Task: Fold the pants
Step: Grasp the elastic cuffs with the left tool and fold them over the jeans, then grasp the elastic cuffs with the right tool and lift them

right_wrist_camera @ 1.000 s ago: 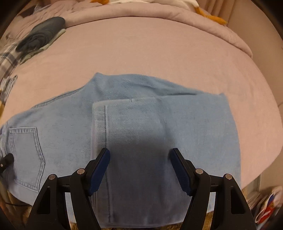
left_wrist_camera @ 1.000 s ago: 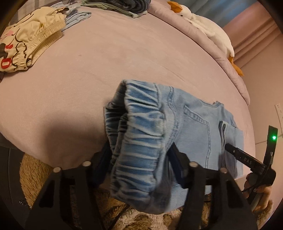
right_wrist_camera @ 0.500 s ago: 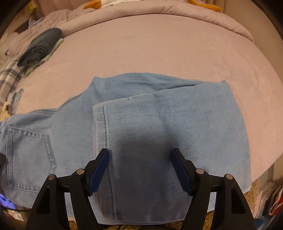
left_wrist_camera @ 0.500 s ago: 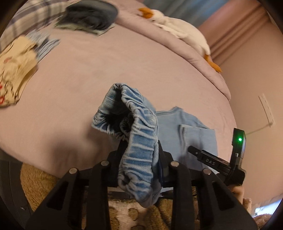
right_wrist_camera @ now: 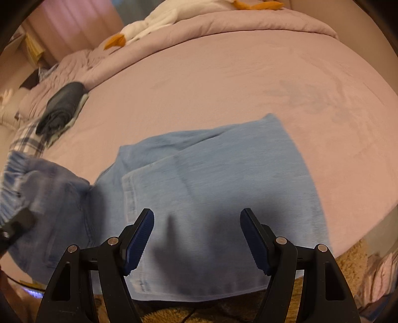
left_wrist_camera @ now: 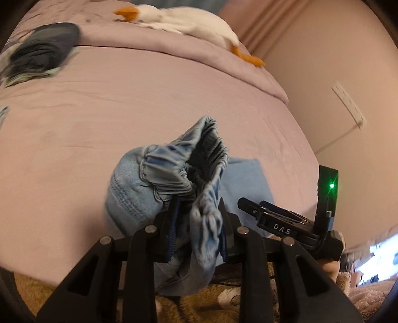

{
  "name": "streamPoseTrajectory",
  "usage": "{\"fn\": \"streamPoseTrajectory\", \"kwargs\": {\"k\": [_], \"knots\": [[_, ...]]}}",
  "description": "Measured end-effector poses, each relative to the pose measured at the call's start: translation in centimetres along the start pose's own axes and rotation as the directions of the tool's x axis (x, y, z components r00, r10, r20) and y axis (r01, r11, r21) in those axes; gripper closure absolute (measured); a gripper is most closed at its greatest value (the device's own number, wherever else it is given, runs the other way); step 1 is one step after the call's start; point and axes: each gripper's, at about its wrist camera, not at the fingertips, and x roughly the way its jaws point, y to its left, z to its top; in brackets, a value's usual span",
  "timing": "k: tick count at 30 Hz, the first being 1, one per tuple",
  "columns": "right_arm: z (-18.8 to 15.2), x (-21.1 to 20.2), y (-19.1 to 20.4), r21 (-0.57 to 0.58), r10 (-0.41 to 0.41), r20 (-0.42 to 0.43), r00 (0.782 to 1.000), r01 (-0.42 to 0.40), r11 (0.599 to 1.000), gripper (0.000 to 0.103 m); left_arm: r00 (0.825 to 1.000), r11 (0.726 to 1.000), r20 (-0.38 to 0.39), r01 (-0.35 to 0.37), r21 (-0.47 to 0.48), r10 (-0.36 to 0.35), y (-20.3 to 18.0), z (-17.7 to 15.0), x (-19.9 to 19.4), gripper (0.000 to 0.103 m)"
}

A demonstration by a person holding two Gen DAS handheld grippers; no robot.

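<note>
Light blue jeans lie on a mauve bed, legs folded over into a flat stack (right_wrist_camera: 223, 179). My left gripper (left_wrist_camera: 197, 228) is shut on the gathered elastic waistband (left_wrist_camera: 174, 169) and holds it lifted above the bed; the waistband also shows at the left edge of the right wrist view (right_wrist_camera: 17, 183). My right gripper (right_wrist_camera: 196, 236) is open and empty, hovering just above the folded legs near the bed's front edge. It also shows in the left wrist view (left_wrist_camera: 286, 223).
A dark folded garment (right_wrist_camera: 62, 109) lies on a plaid cloth (right_wrist_camera: 27, 141) at the far left. A white goose plush (left_wrist_camera: 194, 22) lies on the rolled duvet at the back. A brown fuzzy rug (right_wrist_camera: 348, 263) lies below the bed's front edge. A wall (left_wrist_camera: 335, 74) stands to the right.
My left gripper closed on the waistband, lifted it and swung it right toward the folded legs. My right gripper stayed open over the legs, shifting slightly.
</note>
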Motion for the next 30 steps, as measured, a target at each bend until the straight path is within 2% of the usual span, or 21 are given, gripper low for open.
{"fn": "streamPoseTrajectory", "kwargs": {"k": [3, 6, 8, 10, 14, 17, 19, 21, 23, 25, 26, 28, 30], "knots": [[-0.2, -0.2, -1.7, 0.026, -0.023, 0.007, 1.0, 0.023, 0.999, 0.031, 0.999, 0.999, -0.038, -0.005, 0.049, 0.007, -1.6, 0.5, 3.0, 0.077], [-0.3, -0.2, -3.1, 0.067, -0.003, 0.002, 1.0, 0.003, 0.998, 0.031, 0.995, 0.998, -0.103, 0.018, 0.058, -0.012, -2.3, 0.4, 5.9, 0.077], [-0.4, -0.2, -3.7, 0.087, -0.001, 0.0, 1.0, 0.001, 0.996, 0.031, 0.991, 0.998, -0.13, 0.03, 0.062, -0.021, -2.5, 0.2, 7.4, 0.073], [-0.2, 0.1, -3.9, 0.095, 0.001, -0.002, 1.0, 0.0, 0.996, 0.031, 0.986, 0.996, -0.158, 0.067, 0.055, -0.058, -2.8, 0.0, 8.2, 0.064], [-0.2, -0.2, -4.1, 0.099, 0.02, 0.005, 1.0, -0.02, 0.995, 0.031, 0.969, 0.976, -0.136, 0.212, 0.044, -0.204, -3.4, 0.2, 5.7, 0.047], [0.1, -0.9, -4.3, 0.102, 0.028, 0.023, 0.999, -0.03, 0.994, 0.031, 0.969, 0.968, -0.057, 0.245, 0.047, -0.242, -2.7, 0.6, 2.2, 0.037], [0.3, -1.4, -4.2, 0.098, 0.034, 0.042, 0.999, -0.038, 0.994, 0.031, 0.978, 0.978, -0.012, 0.208, 0.028, -0.208, -1.5, 0.8, 0.2, 0.035], [0.7, -2.0, -3.6, 0.083, 0.061, 0.056, 0.997, -0.066, 0.994, 0.031, 0.994, 0.994, 0.02, 0.108, 0.009, -0.108, 0.4, 0.7, -0.9, 0.035], [1.0, -2.4, -2.7, 0.056, 0.11, 0.062, 0.992, -0.113, 0.992, 0.031, 1.0, 1.0, 0.014, -0.005, -0.025, 0.006, 2.3, 0.2, -0.9, 0.036], [1.1, -2.5, -1.5, 0.019, 0.168, 0.053, 0.984, -0.169, 0.985, 0.031, 0.997, 0.995, -0.021, -0.076, -0.071, 0.075, 4.2, -0.5, -0.3, 0.037], [1.2, -2.5, -0.9, 0.004, 0.197, 0.043, 0.979, -0.198, 0.98, 0.031, 0.995, 0.991, -0.044, -0.088, -0.097, 0.084, 5.1, -1.0, 0.1, 0.038], [1.2, -2.0, 0.9, -0.025, 0.276, 0.007, 0.961, -0.276, 0.961, 0.031, 0.993, 0.987, -0.081, -0.096, -0.131, 0.086, 5.9, -2.0, 1.2, 0.047], [1.1, -1.3, 2.3, -0.046, 0.326, -0.036, 0.945, -0.327, 0.944, 0.031, 0.989, 0.983, -0.118, -0.104, -0.151, 0.086, 6.5, -2.8, 2.2, 0.049]]}}
